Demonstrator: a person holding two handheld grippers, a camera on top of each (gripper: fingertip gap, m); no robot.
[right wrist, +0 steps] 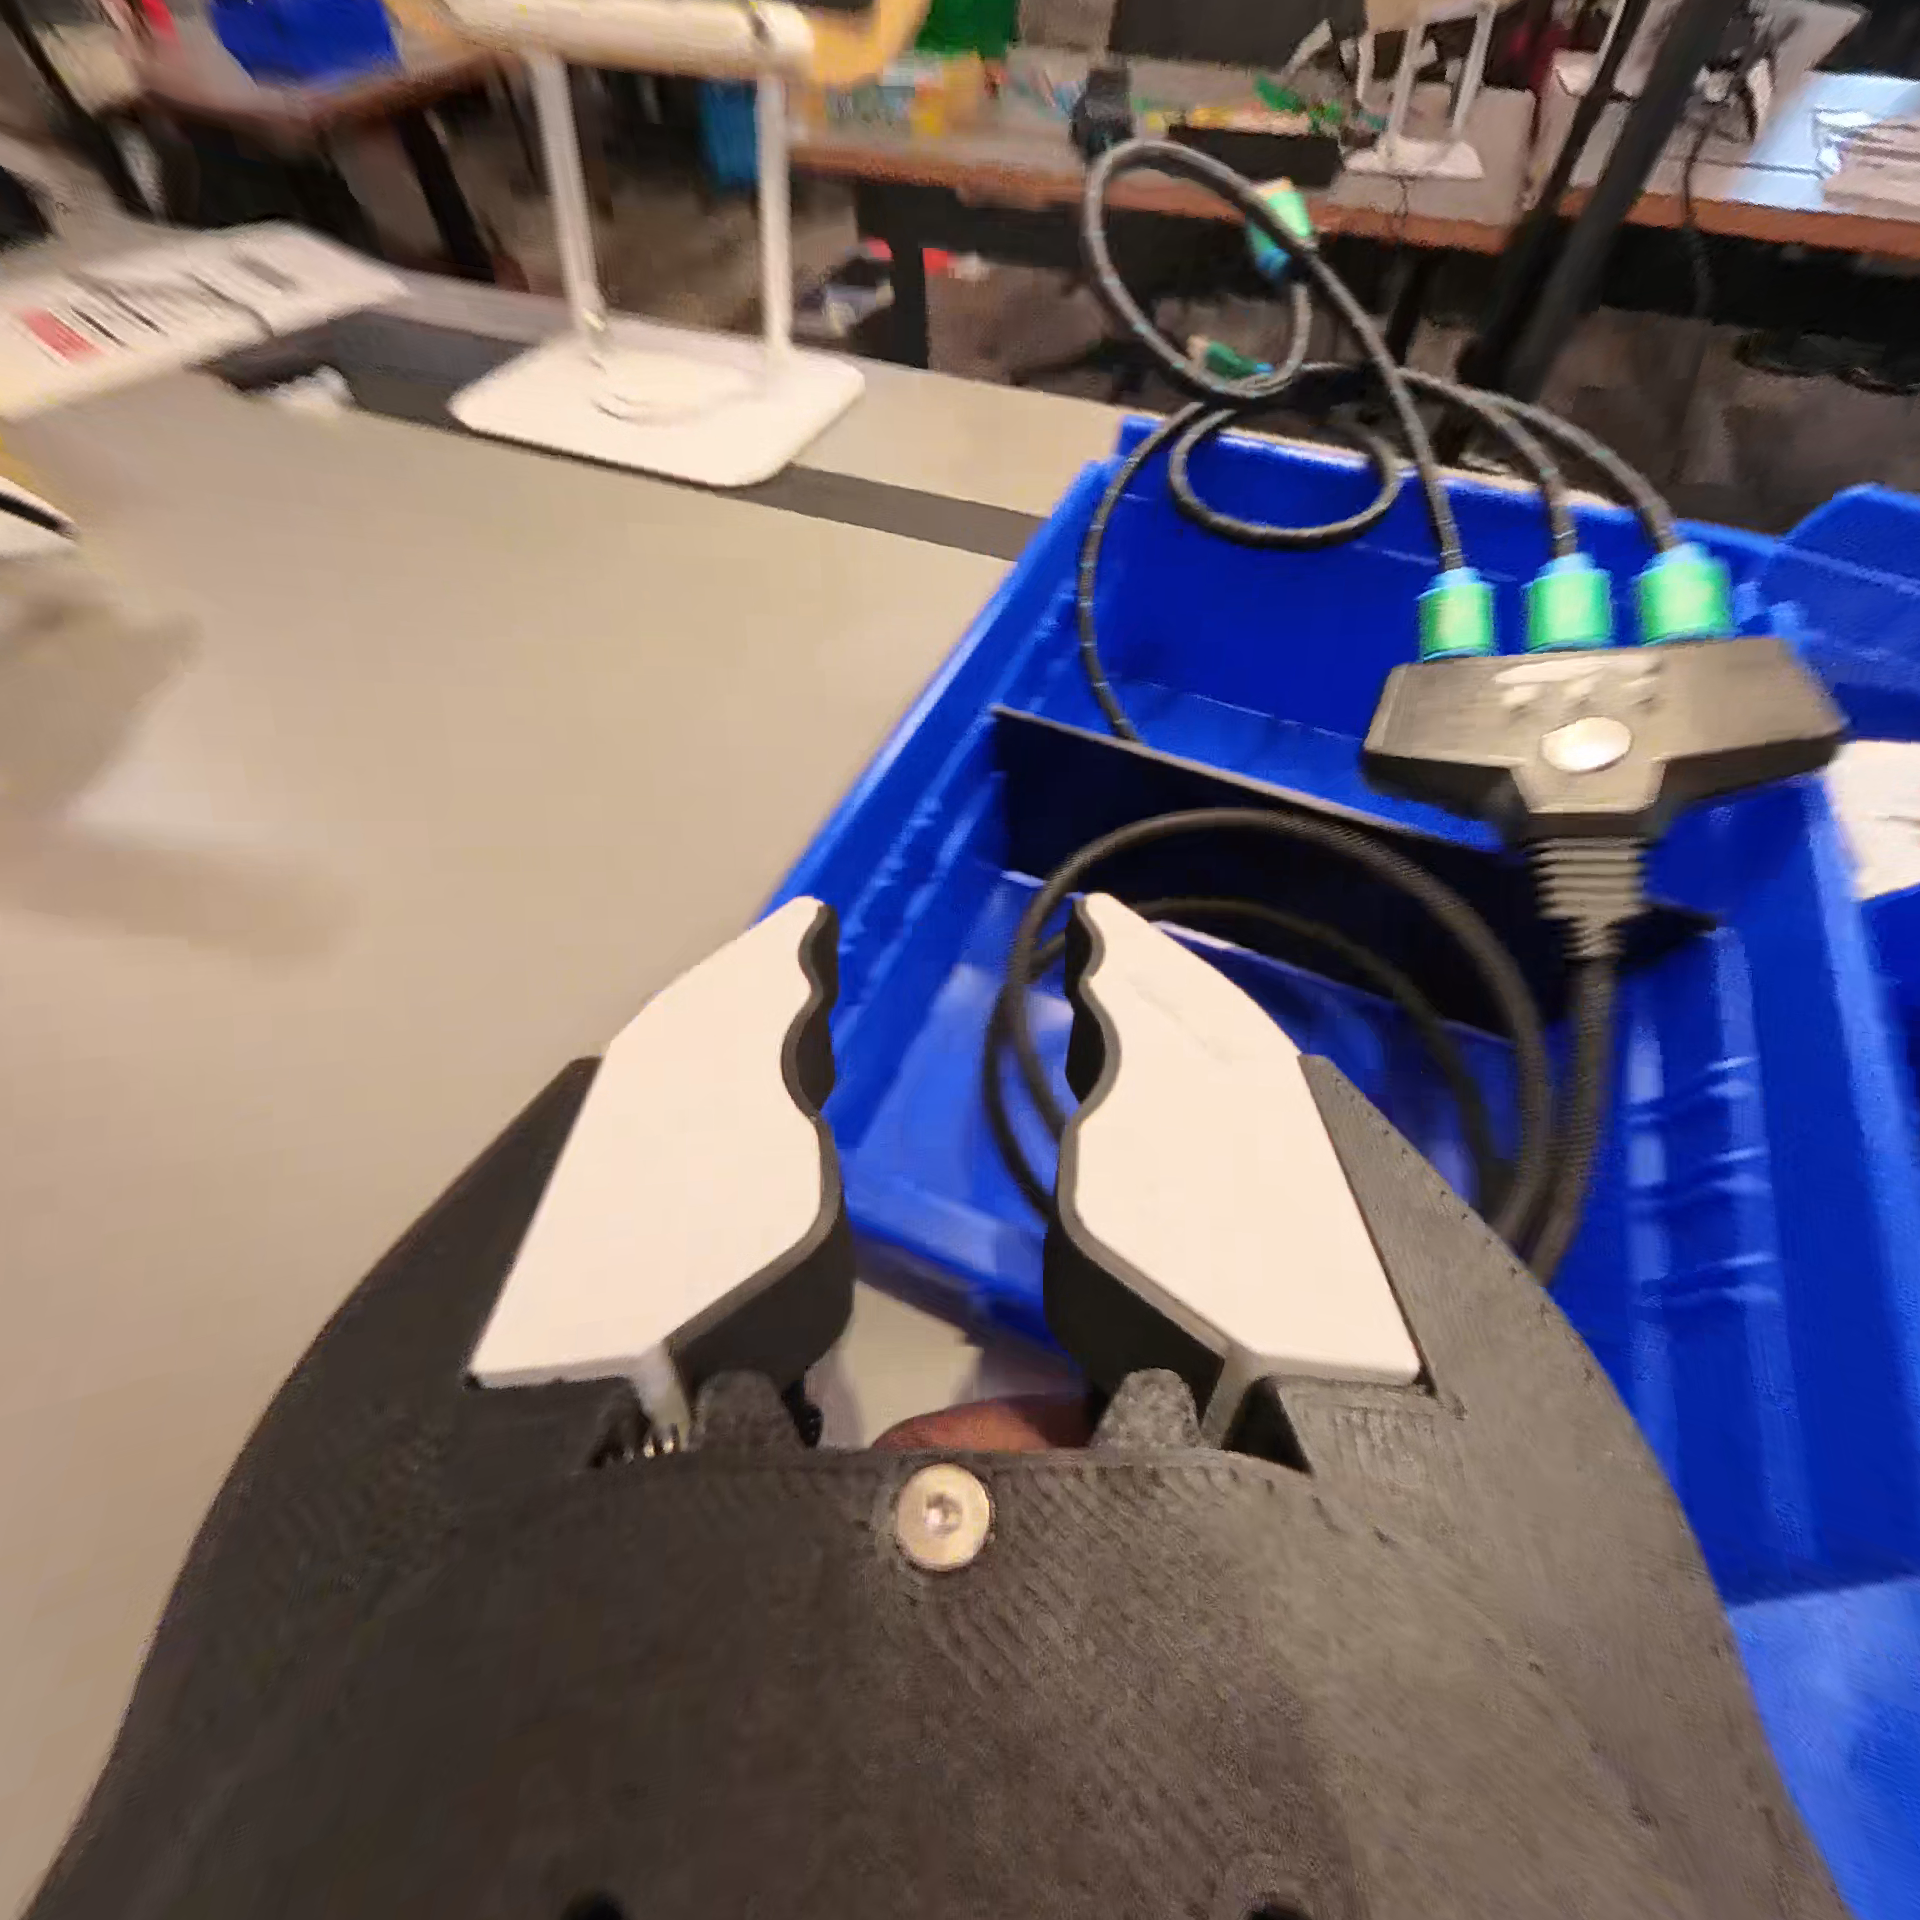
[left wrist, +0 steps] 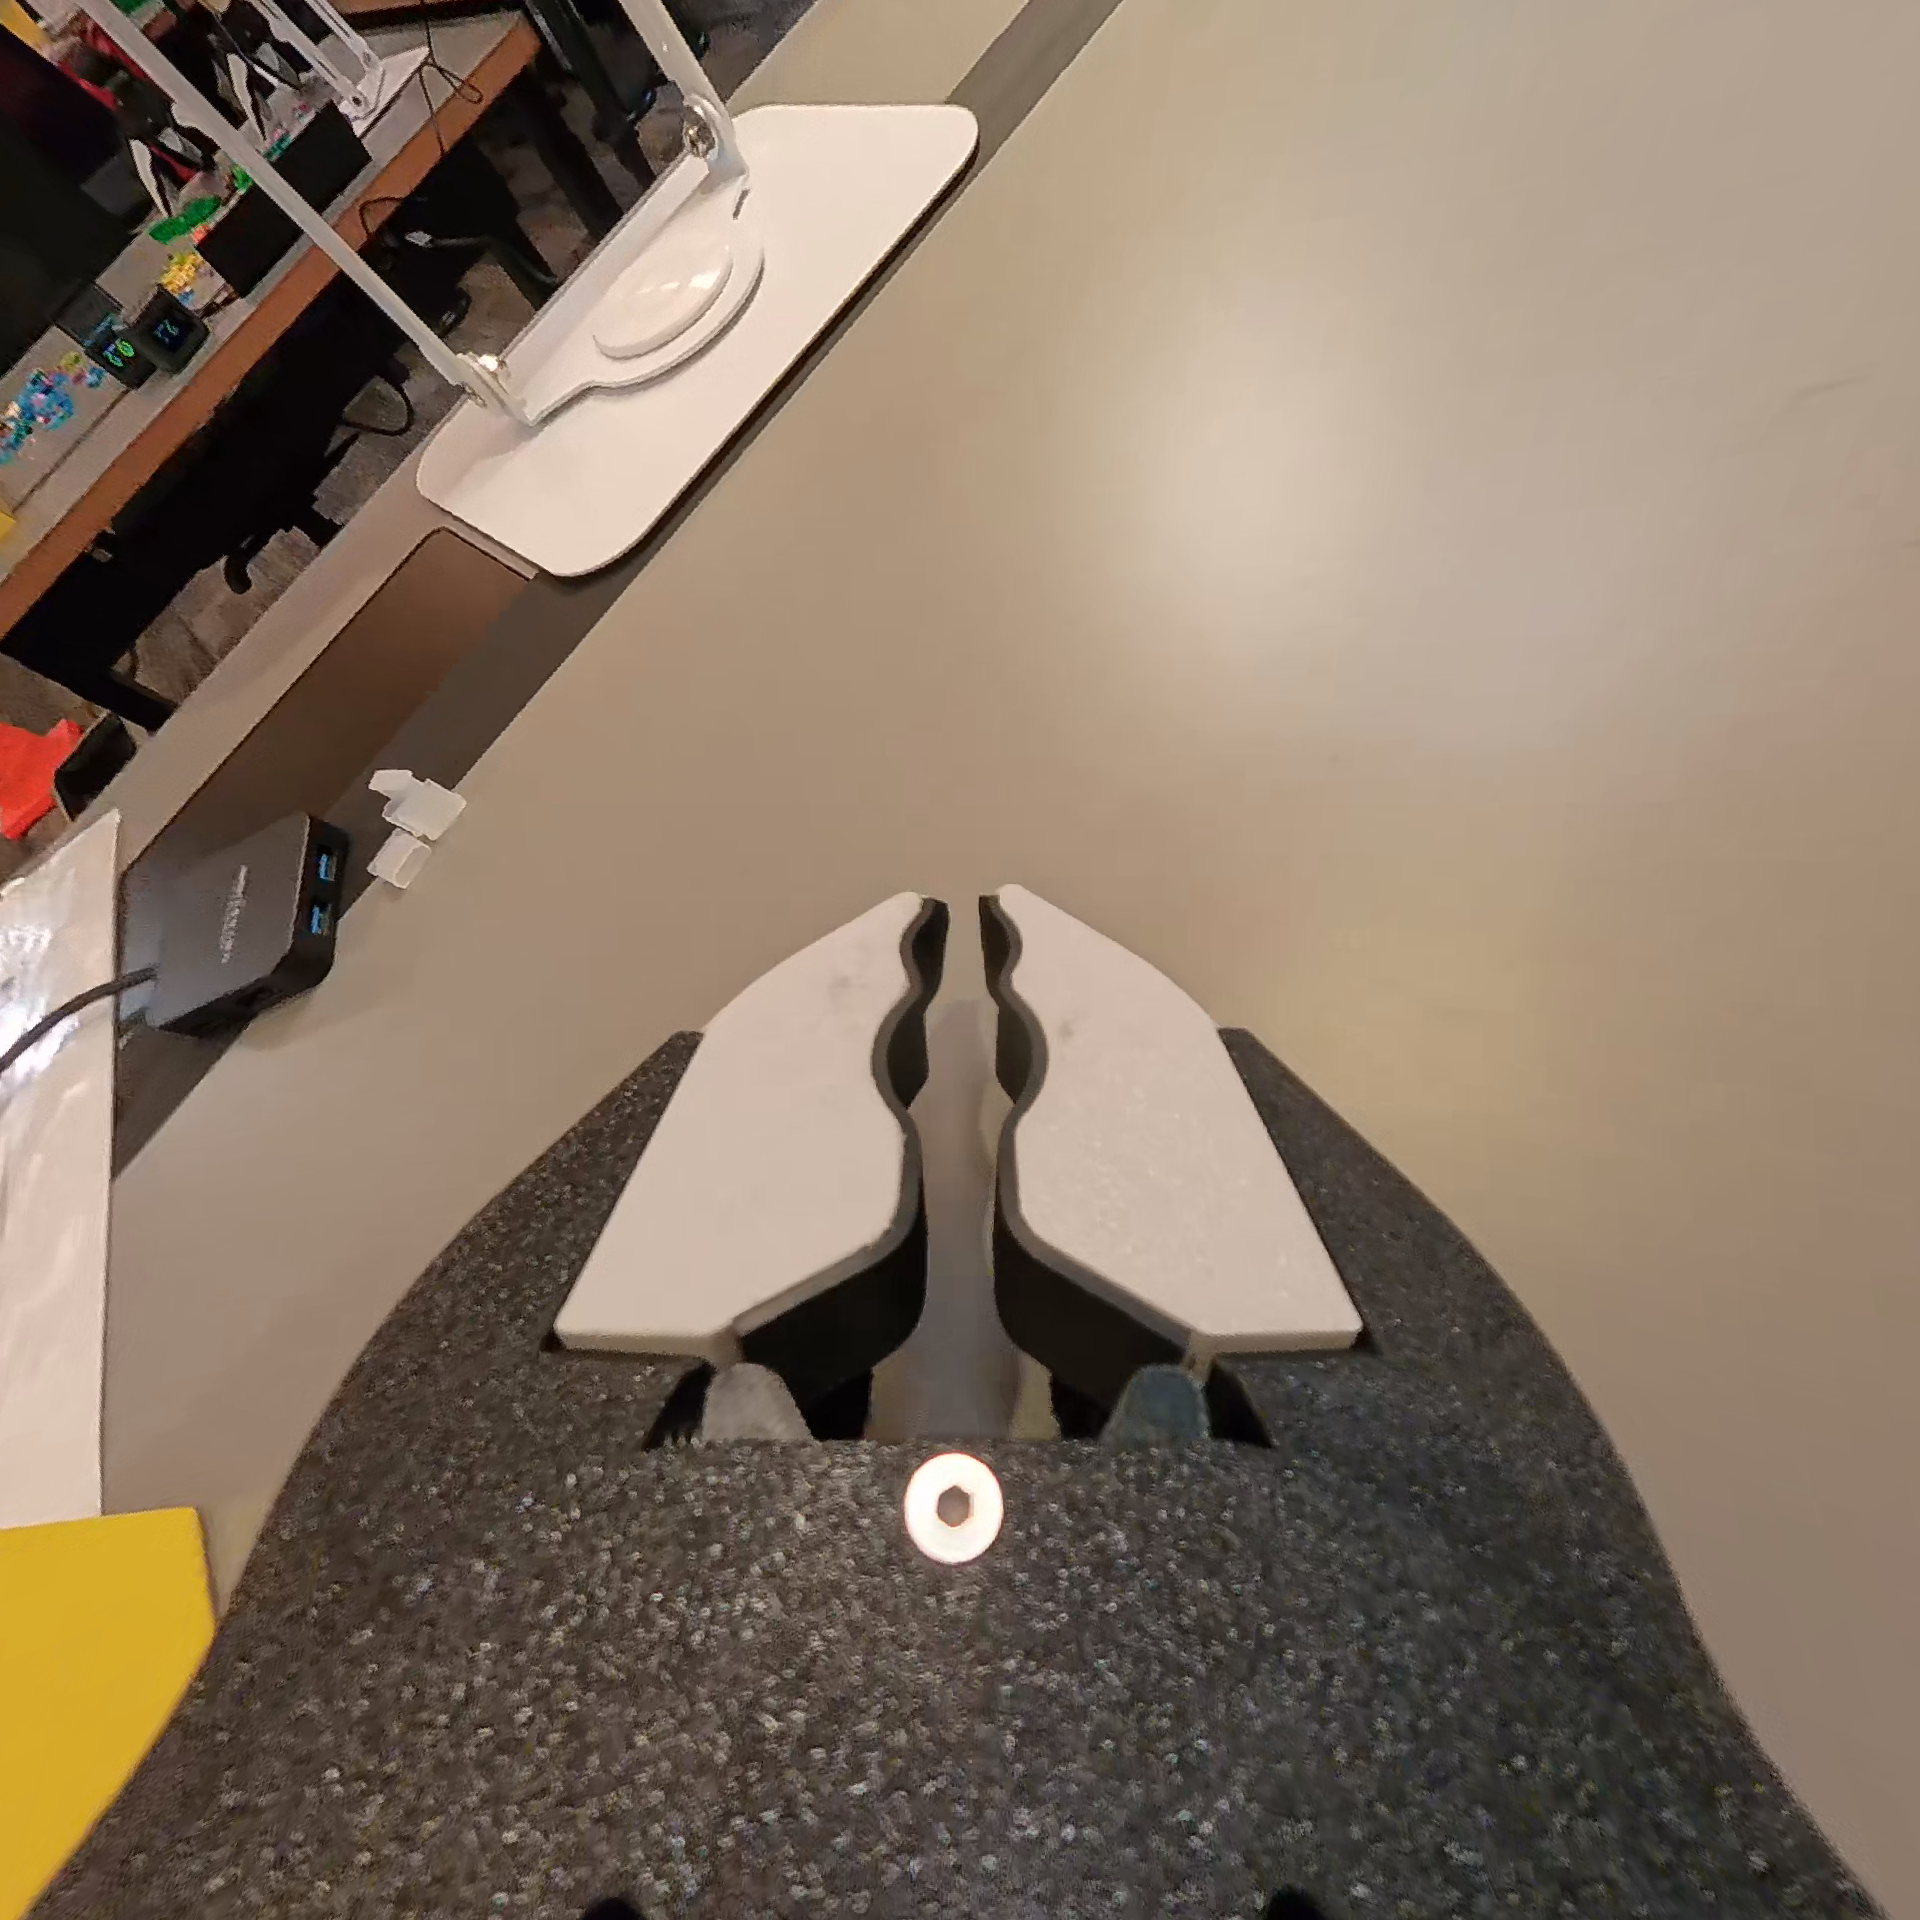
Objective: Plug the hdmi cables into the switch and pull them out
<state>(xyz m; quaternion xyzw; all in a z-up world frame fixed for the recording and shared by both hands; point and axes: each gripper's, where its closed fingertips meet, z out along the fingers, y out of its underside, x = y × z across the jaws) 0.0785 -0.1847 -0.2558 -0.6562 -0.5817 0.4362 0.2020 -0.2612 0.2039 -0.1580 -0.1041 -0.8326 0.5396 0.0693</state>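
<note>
In the right wrist view a black HDMI switch (right wrist: 1600,722) rests on the rim of a blue bin (right wrist: 914,1039). Three braided cables with green plugs (right wrist: 1569,613) sit in its far side. Its own black cable (right wrist: 1247,831) coils inside the bin. My right gripper (right wrist: 951,920) is open and empty, over the bin's near left corner, short of the switch. My left gripper (left wrist: 963,902) is shut with only a thin slit between the fingertips, empty, over bare grey table (left wrist: 1351,520). The switch and cables are not in the left wrist view.
A white lamp base (left wrist: 707,332) stands at the table's far edge, also in the right wrist view (right wrist: 665,405). A dark USB hub (left wrist: 234,925) with small white caps (left wrist: 416,821) lies at the left. A yellow object (left wrist: 94,1683) is at near left. Cluttered desks stand behind. It is some 15 centimeters from my right tips to the black HDMI switch (right wrist: 1600,722).
</note>
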